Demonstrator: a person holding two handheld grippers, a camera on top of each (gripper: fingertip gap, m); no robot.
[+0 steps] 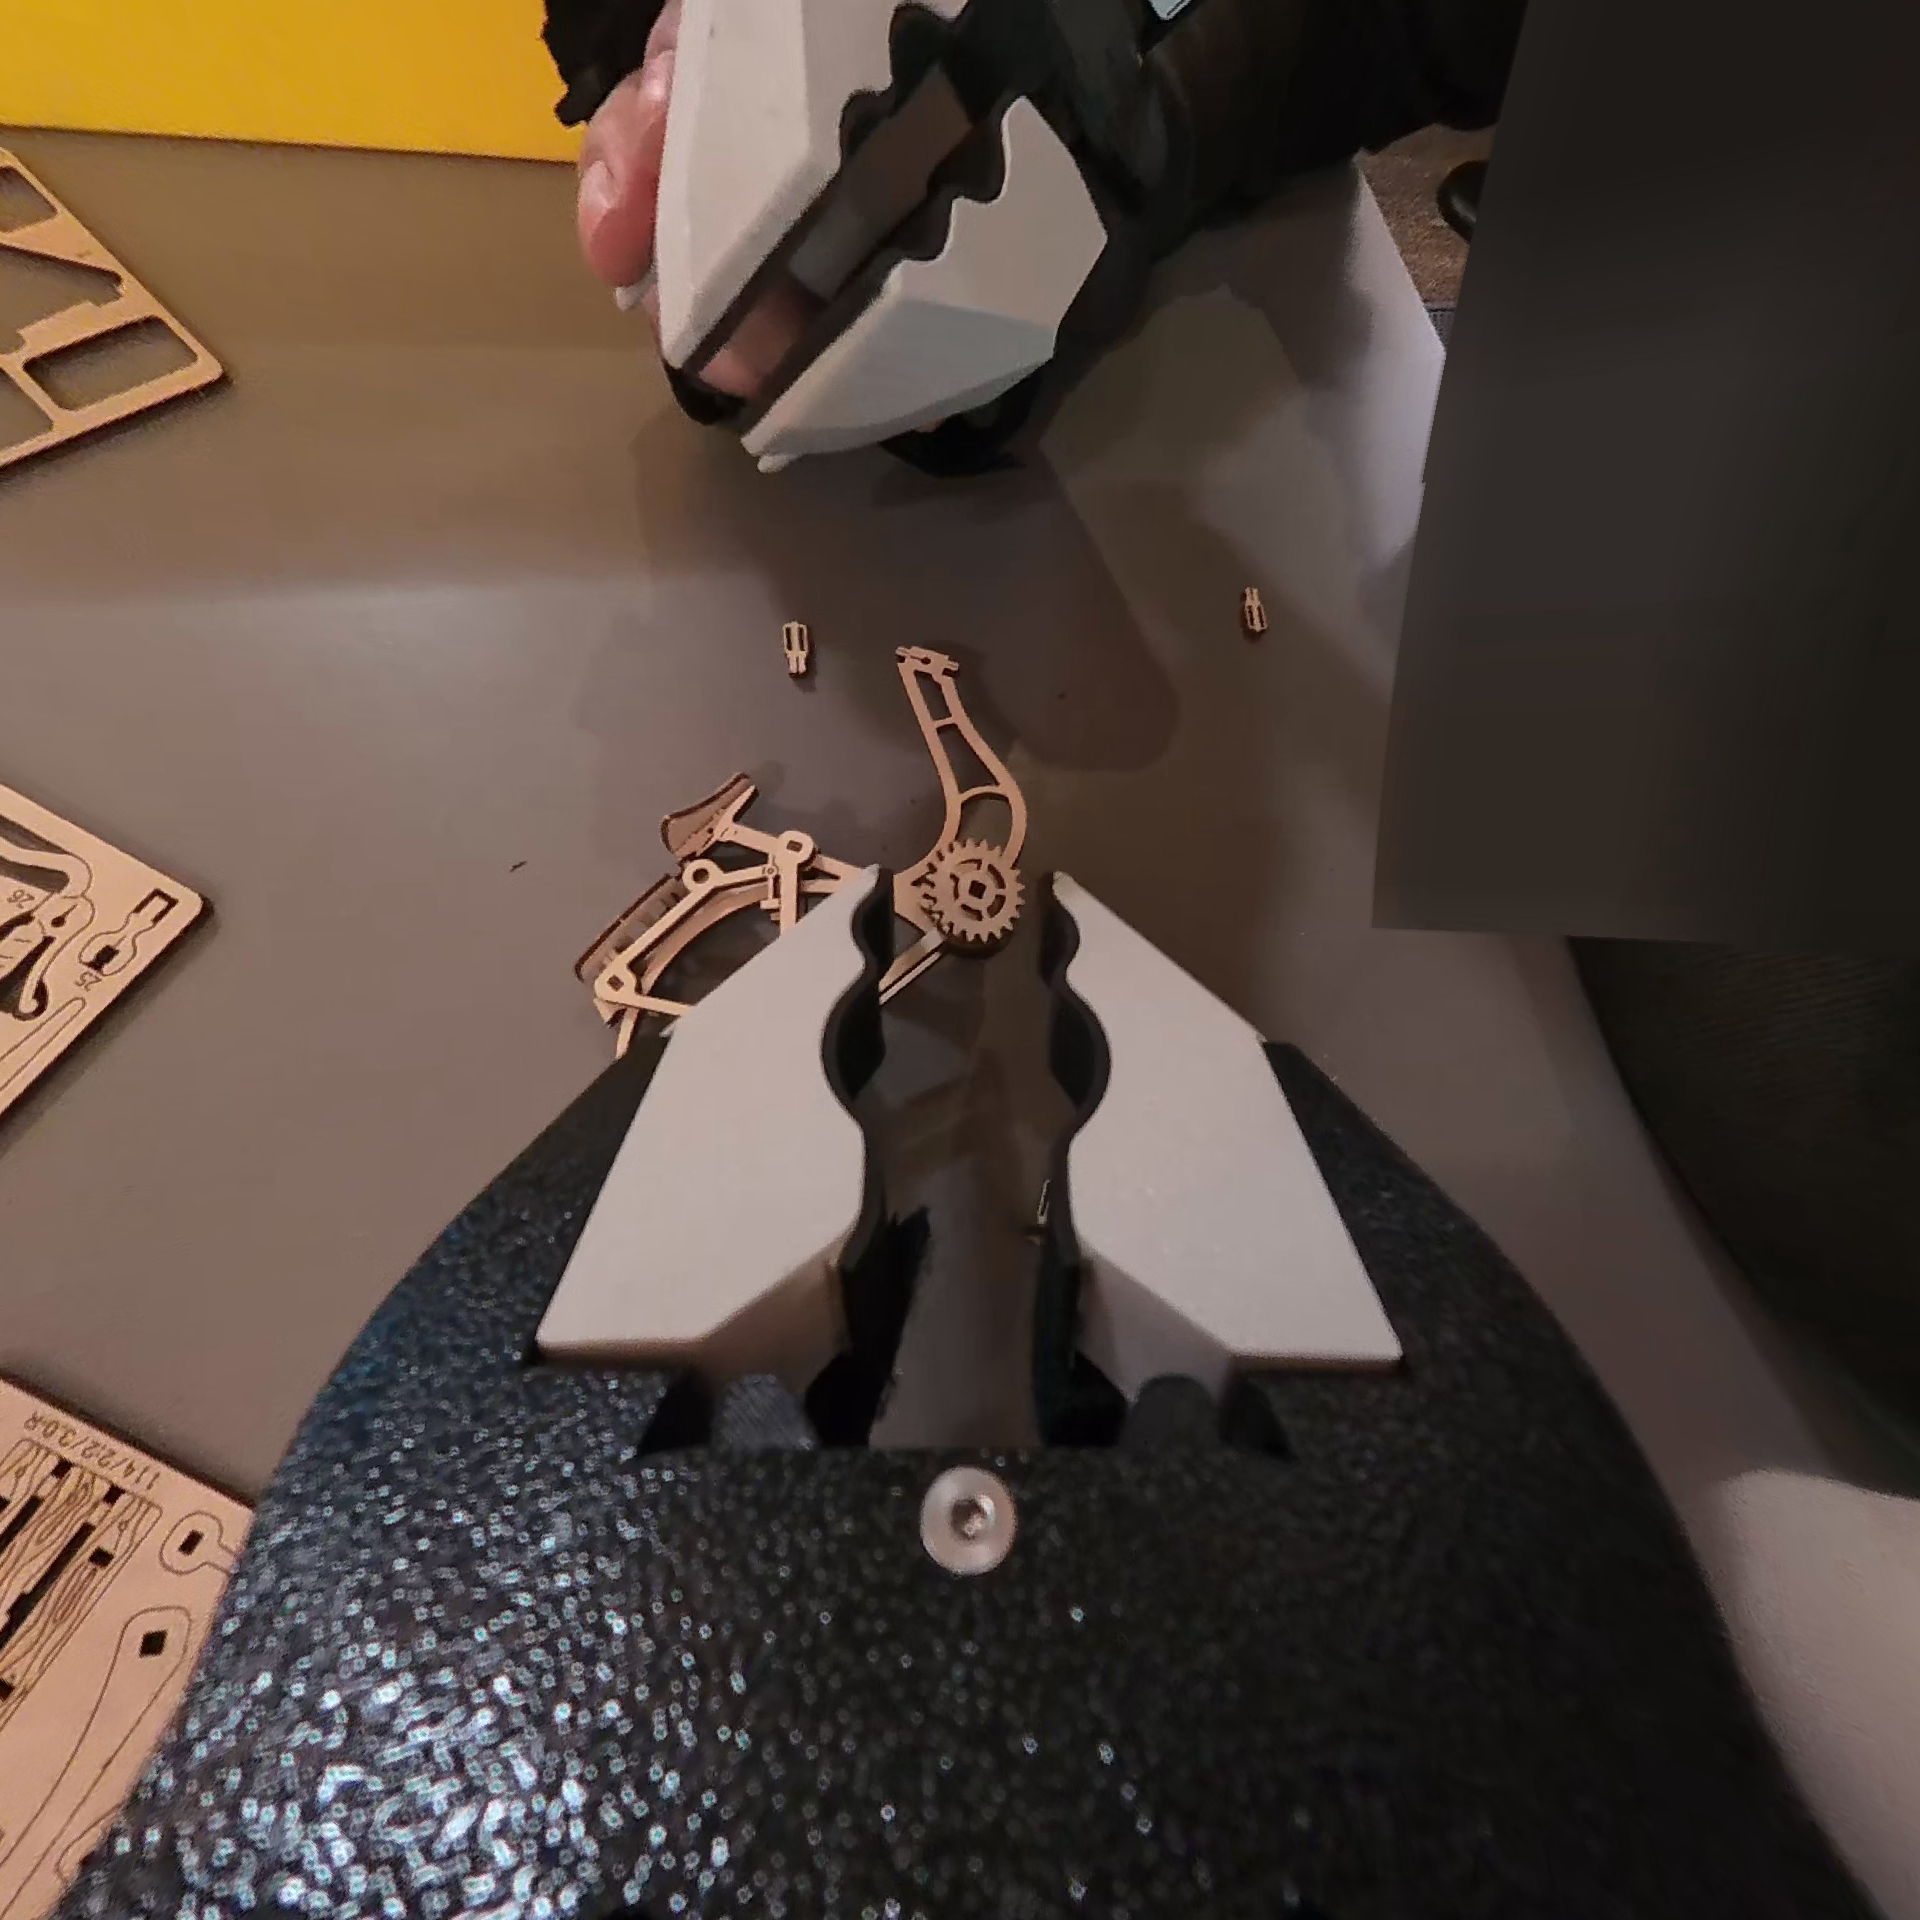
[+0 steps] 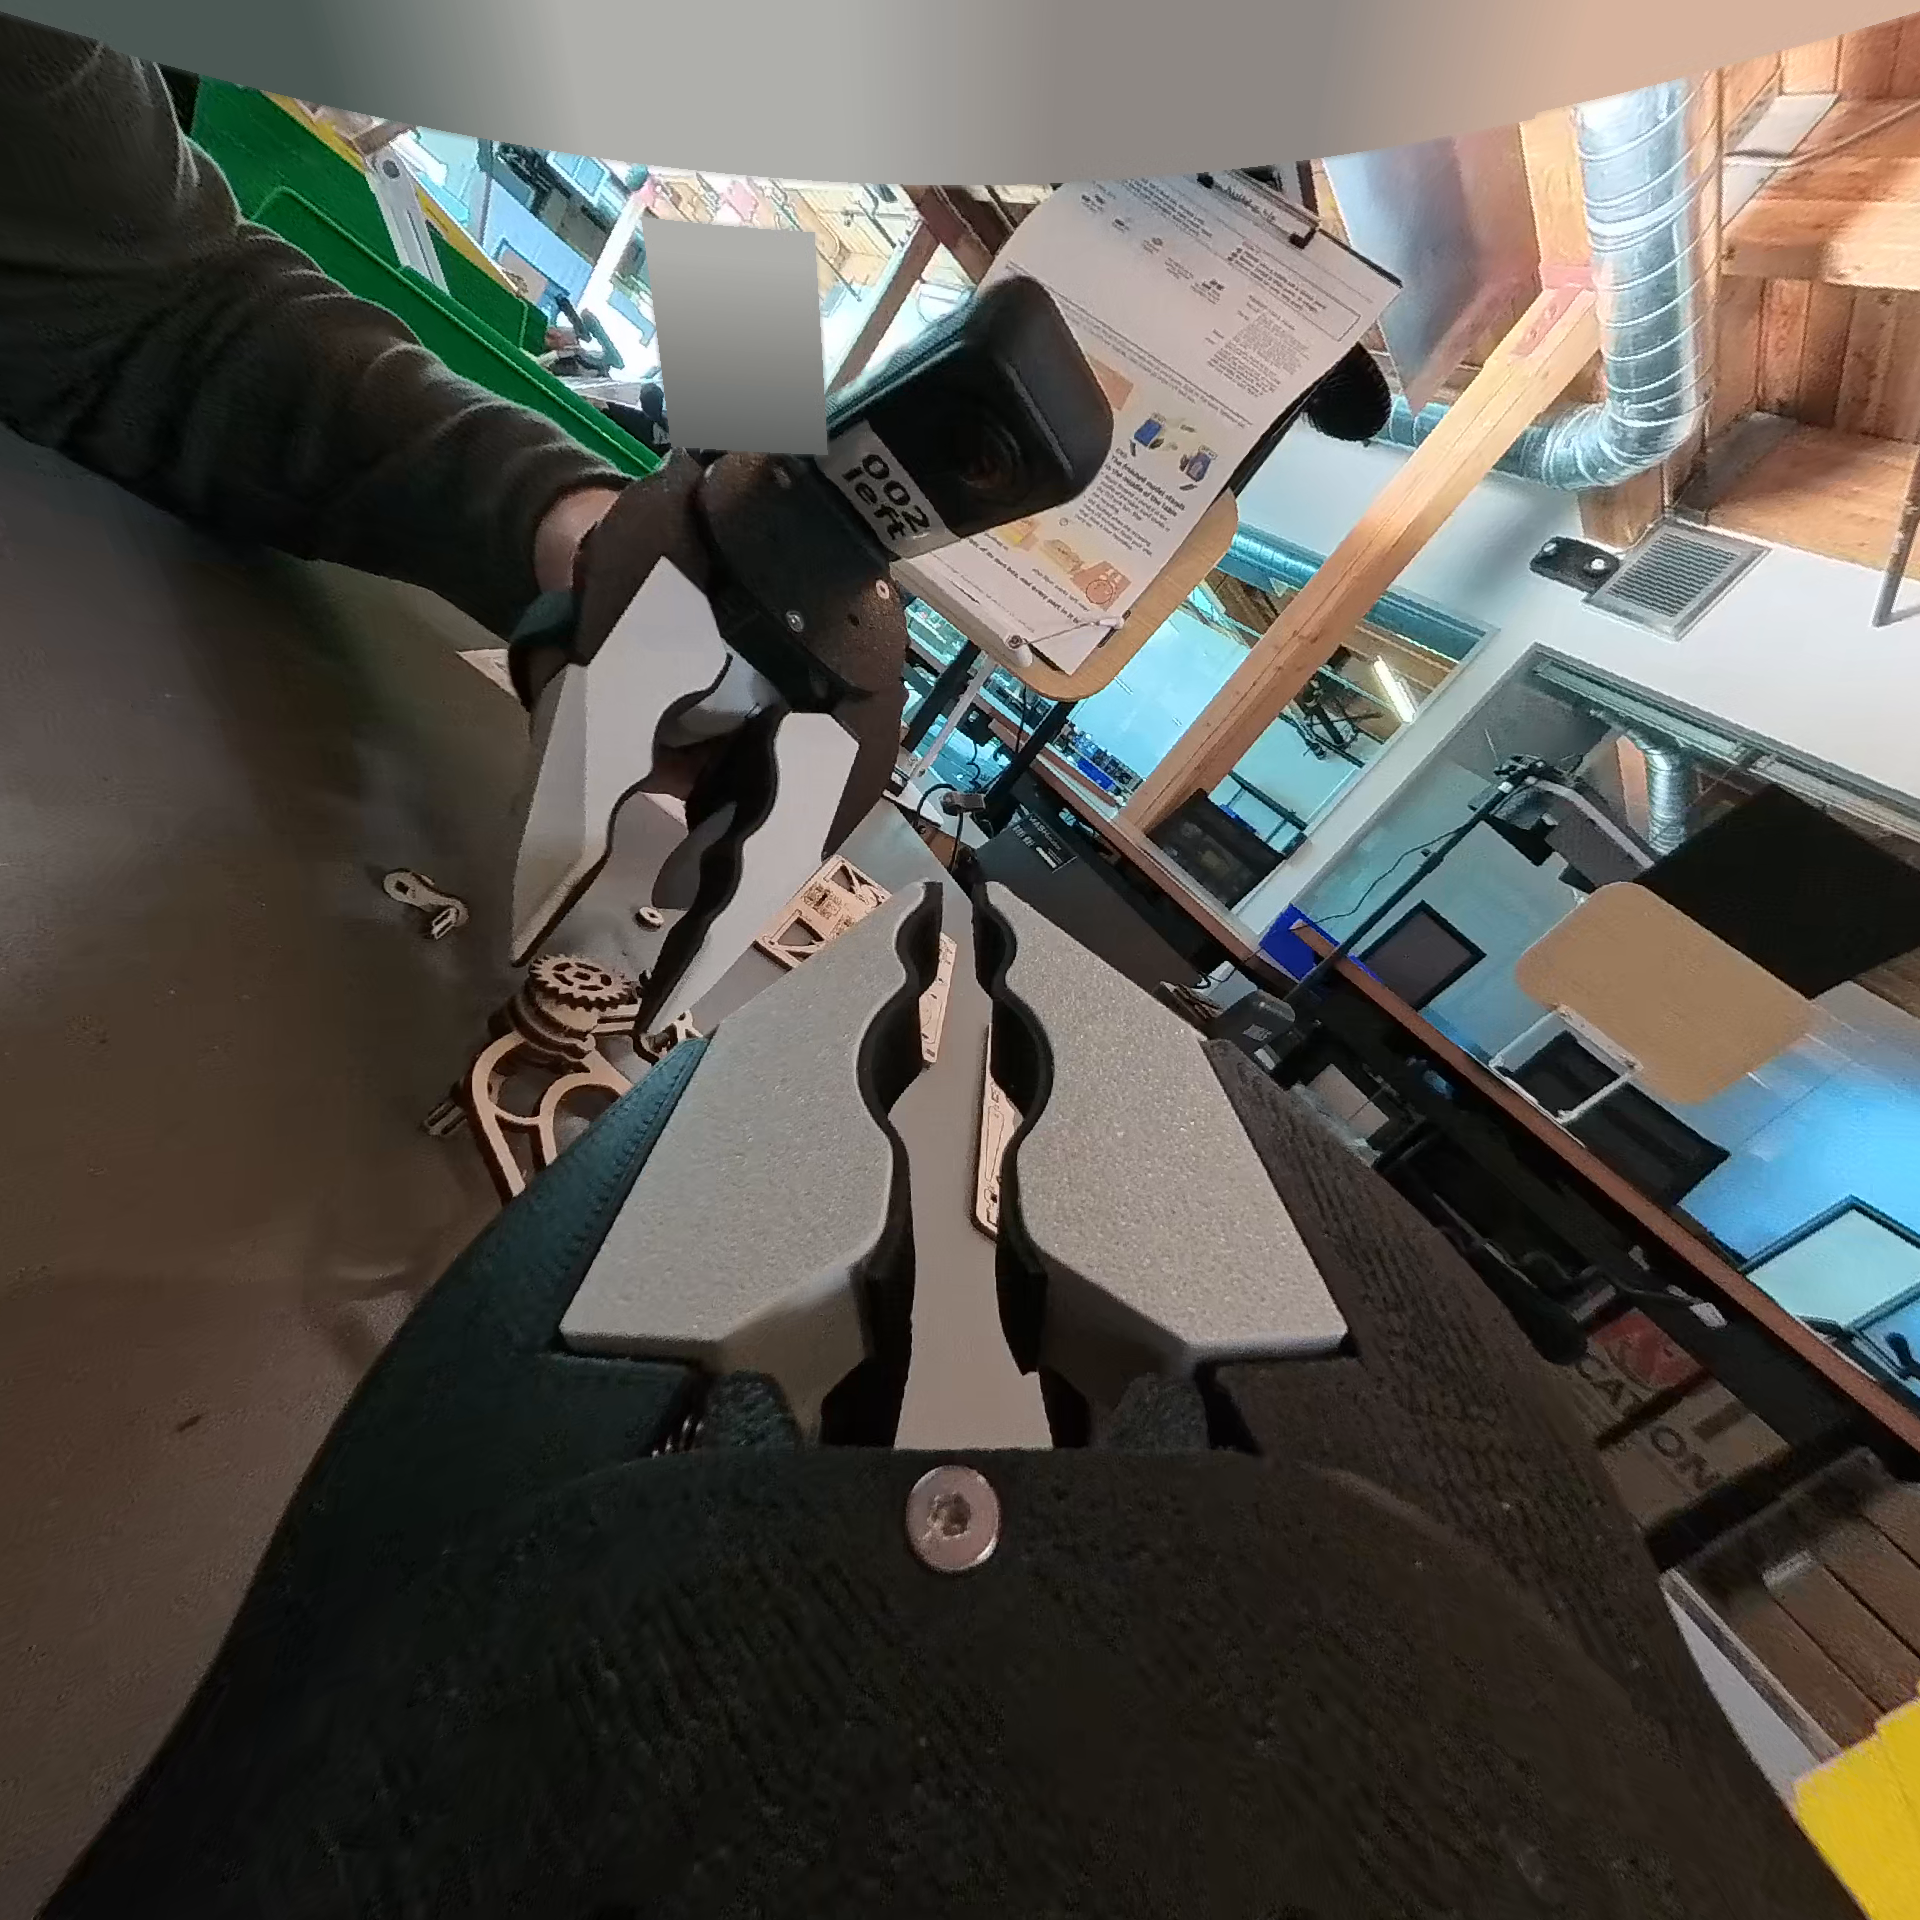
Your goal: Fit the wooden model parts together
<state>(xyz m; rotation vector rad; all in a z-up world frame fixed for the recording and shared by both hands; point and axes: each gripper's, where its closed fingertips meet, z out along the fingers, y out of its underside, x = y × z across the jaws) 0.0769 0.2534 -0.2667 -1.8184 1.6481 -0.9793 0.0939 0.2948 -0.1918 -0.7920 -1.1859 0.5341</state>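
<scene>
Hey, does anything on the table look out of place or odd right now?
Two tiny wooden connector pins lie loose on the grey table, apart from the flat wooden gear assembly. Nothing looks broken.

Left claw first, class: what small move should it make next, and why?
Probably close on the wooden assembly: the left claw is open with the gear between its tips, while the right claw hangs apart above the table.

A grey-brown table point(image 1: 364, 644) carries the parts. The wooden model assembly point(image 1: 790, 894) is laid just ahead of the left jaws; two small wooden connectors point(image 1: 795, 651) point(image 1: 1254, 610) are seen beyond it, and cut-out wooden sheets point(image 1: 94, 343) point(image 1: 73, 966) lie well left.
</scene>
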